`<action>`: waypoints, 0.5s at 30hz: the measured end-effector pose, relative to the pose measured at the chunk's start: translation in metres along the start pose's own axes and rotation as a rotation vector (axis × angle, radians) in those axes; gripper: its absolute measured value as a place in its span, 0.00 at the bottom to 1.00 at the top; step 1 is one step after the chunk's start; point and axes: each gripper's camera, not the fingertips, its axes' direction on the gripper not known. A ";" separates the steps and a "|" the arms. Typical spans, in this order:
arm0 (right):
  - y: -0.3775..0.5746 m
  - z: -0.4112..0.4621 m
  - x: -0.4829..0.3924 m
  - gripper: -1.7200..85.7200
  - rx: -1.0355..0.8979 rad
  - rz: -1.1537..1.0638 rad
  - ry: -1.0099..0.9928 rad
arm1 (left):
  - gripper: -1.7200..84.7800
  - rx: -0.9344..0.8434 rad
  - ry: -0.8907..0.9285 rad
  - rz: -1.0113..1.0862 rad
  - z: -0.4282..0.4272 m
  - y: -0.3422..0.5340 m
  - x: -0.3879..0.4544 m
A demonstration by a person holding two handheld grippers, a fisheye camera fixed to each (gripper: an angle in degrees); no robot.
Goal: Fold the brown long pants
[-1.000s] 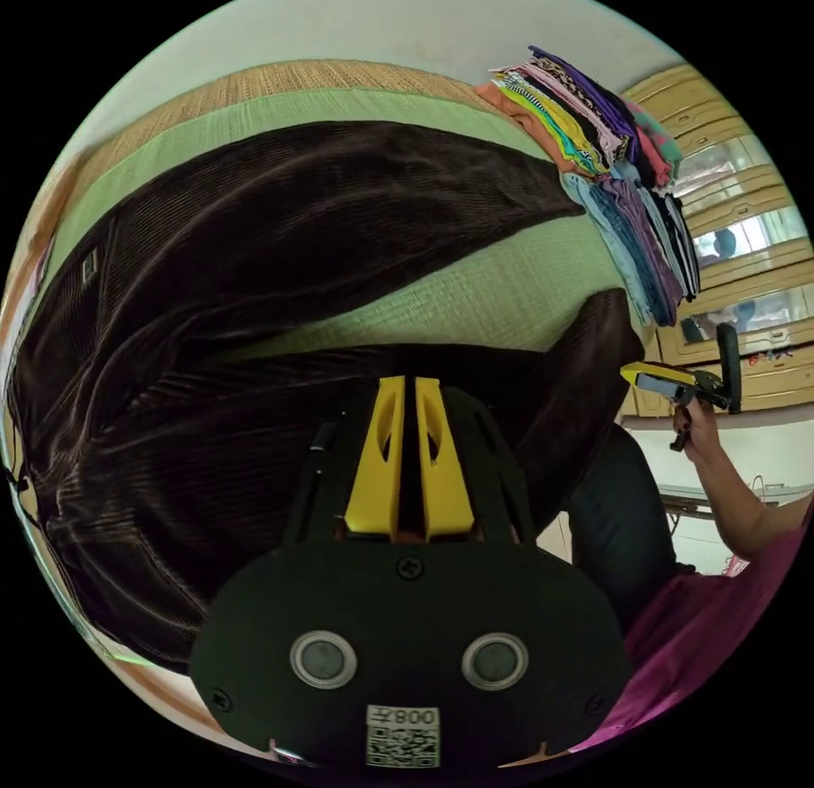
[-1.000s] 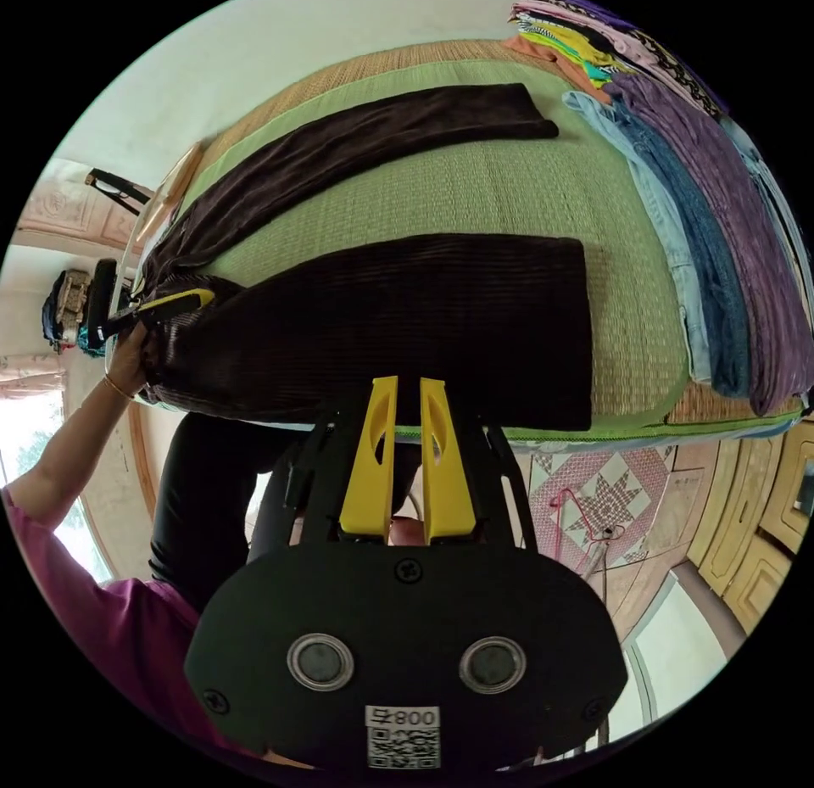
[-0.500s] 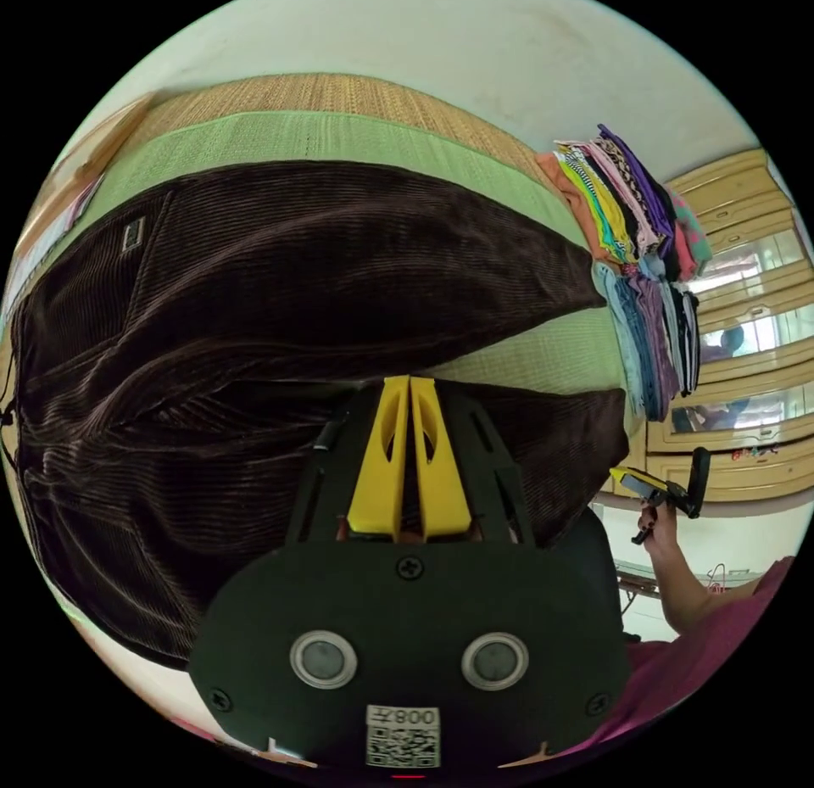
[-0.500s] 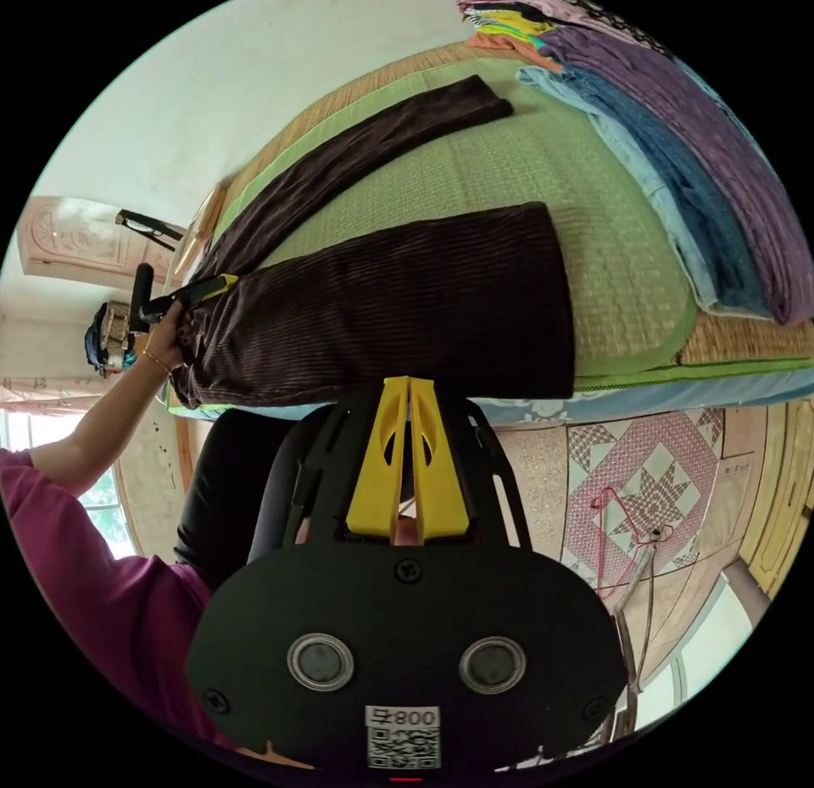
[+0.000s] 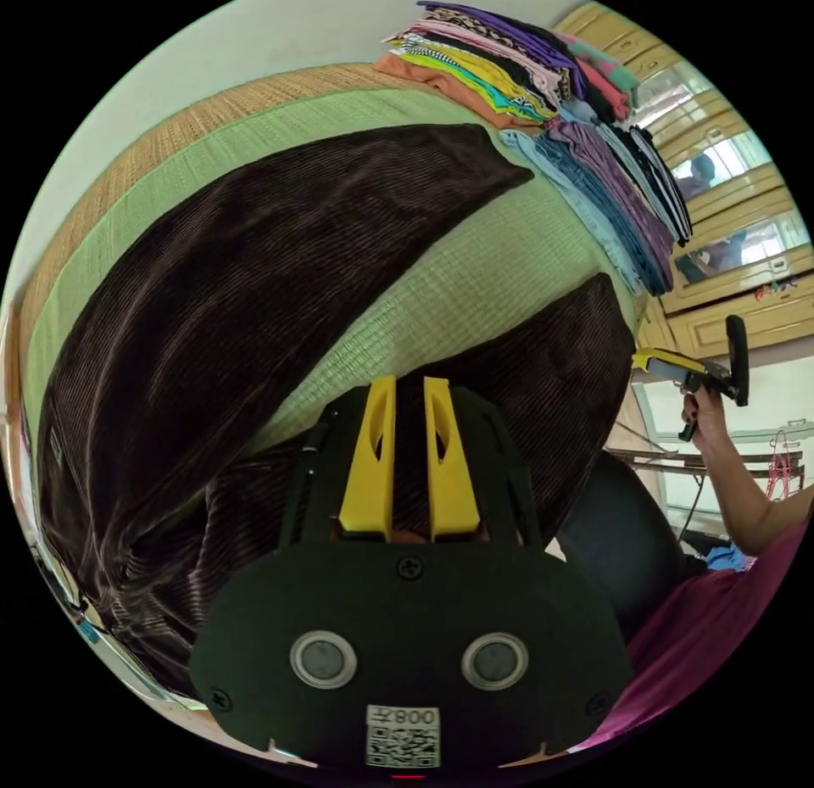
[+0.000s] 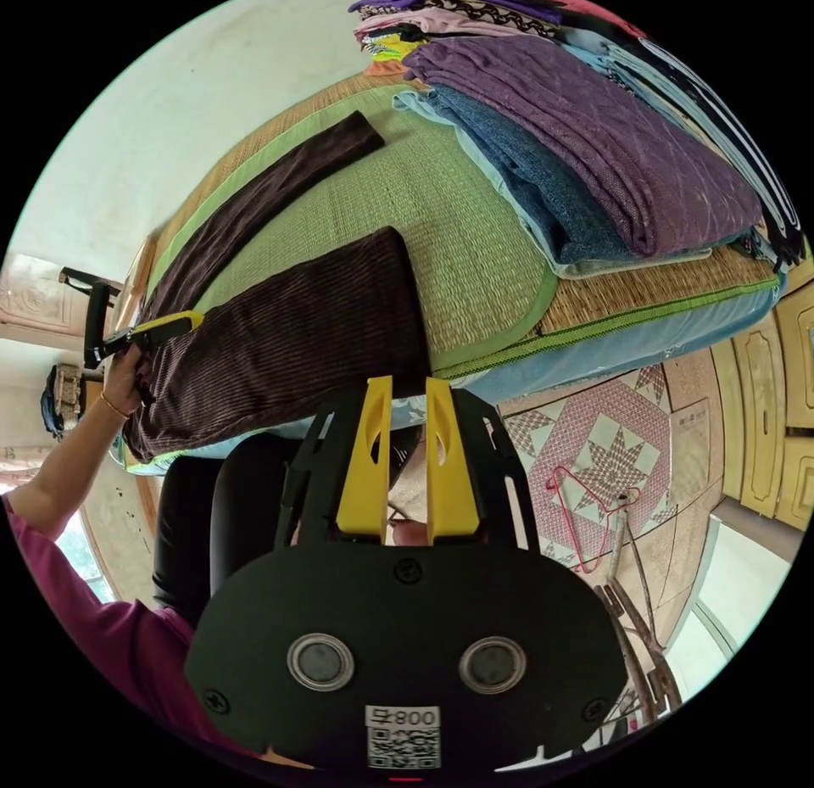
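Note:
The brown corduroy long pants [image 5: 254, 254] lie flat on a green mat [image 5: 475, 271], legs splayed in a V. My left gripper [image 5: 409, 382] hovers over the upper part of the near leg, jaws a little apart with nothing between them. In the right gripper view the pants [image 6: 297, 338] reach from the waist at the left to the near hem by the mat's edge. My right gripper [image 6: 409, 381] stands open just off the bed edge below that hem. The left gripper [image 6: 165, 323] sits at the waist end in a hand. The right gripper [image 5: 670, 366] is held beyond the near hem.
A tall stack of folded clothes [image 6: 577, 118] occupies the mat's far end, close to the leg hems, also seen as the stack [image 5: 543, 67]. Wooden cabinets [image 5: 738, 313] stand behind. A red hanger [image 6: 593, 516] lies on the patterned floor. The person's dark-clad leg [image 6: 203, 516] presses against the bed.
Both grippers' jaws, shut half a second ago, now stand slightly apart. Both cameras swung toward the clothes stack. The pants lie as before.

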 end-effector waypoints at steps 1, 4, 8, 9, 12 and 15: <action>0.002 0.001 0.004 0.09 -0.005 -0.003 -0.003 | 0.07 -0.018 -0.004 0.013 -0.009 -0.010 0.002; 0.008 0.003 0.024 0.06 -0.033 -0.015 -0.018 | 0.04 0.000 0.031 0.003 -0.038 -0.029 0.002; 0.021 -0.021 0.047 0.04 0.028 -0.058 -0.079 | 0.04 0.064 0.081 -0.019 -0.084 -0.047 0.000; 0.024 -0.020 0.053 0.03 0.026 -0.070 -0.073 | 0.04 0.064 0.080 -0.019 -0.087 -0.050 0.000; 0.032 0.008 0.074 0.03 -0.025 -0.040 -0.084 | 0.06 0.094 0.113 -0.005 -0.105 -0.072 0.009; 0.047 0.027 0.096 0.03 -0.002 0.024 -0.140 | 0.09 0.122 0.211 0.053 -0.117 -0.104 0.034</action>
